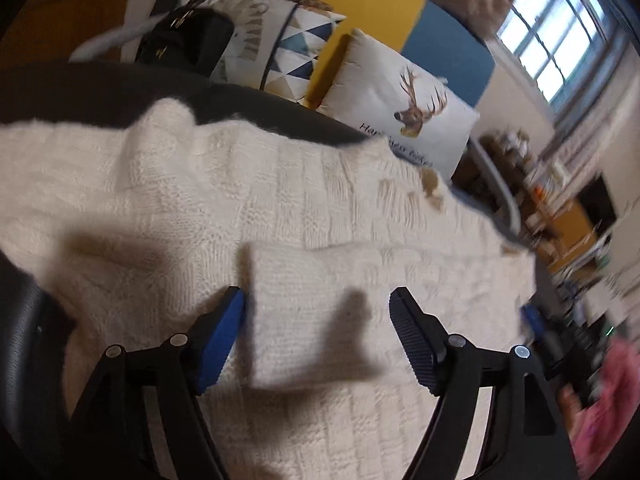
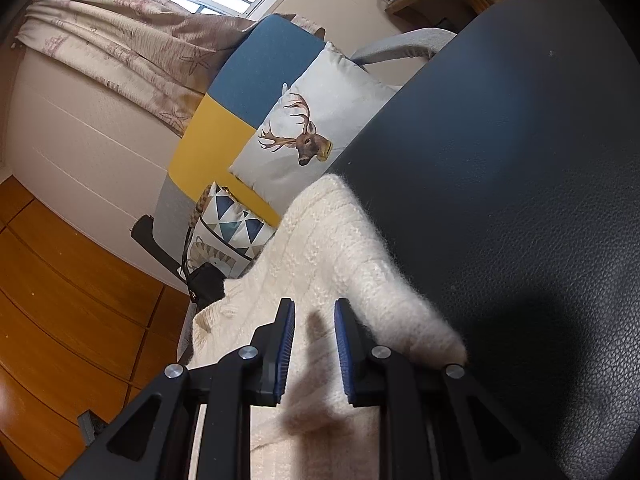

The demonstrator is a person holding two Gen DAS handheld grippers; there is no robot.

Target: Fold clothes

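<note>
Here, a cream knitted sweater (image 1: 280,208) lies spread over a dark leather-like counter (image 2: 520,160), with one flap or sleeve (image 1: 320,304) already laid back across the body of the garment, its squared end showing at about 6 o'clock in the left wrist view. In the right wrist view a fuzzy sleeve or edge (image 2: 400,300) runs from about 12 o'clock down to 4 o'clock along the bare counter. By judgement, at least one fold lies in place, yet the sweater is still broad and not a compact stack, so more folding seems to remain; how much cannot be settled from this moment. The left gripper (image 1: 318,300) stands wide open, its blue-padded jaws on either side of the folded flap, one pad close against the flap's edge; whether it presses on the knit cannot be told. The right gripper (image 2: 315,308) is narrowed to a small gap, cream knit showing between its jaws; whether it pinches the fabric or merely hovers above it cannot be told. A deer-print cushion (image 1: 400,112) and a triangle-pattern cushion (image 1: 296,52) sit beyond the counter, toward 12 o'clock.
</note>
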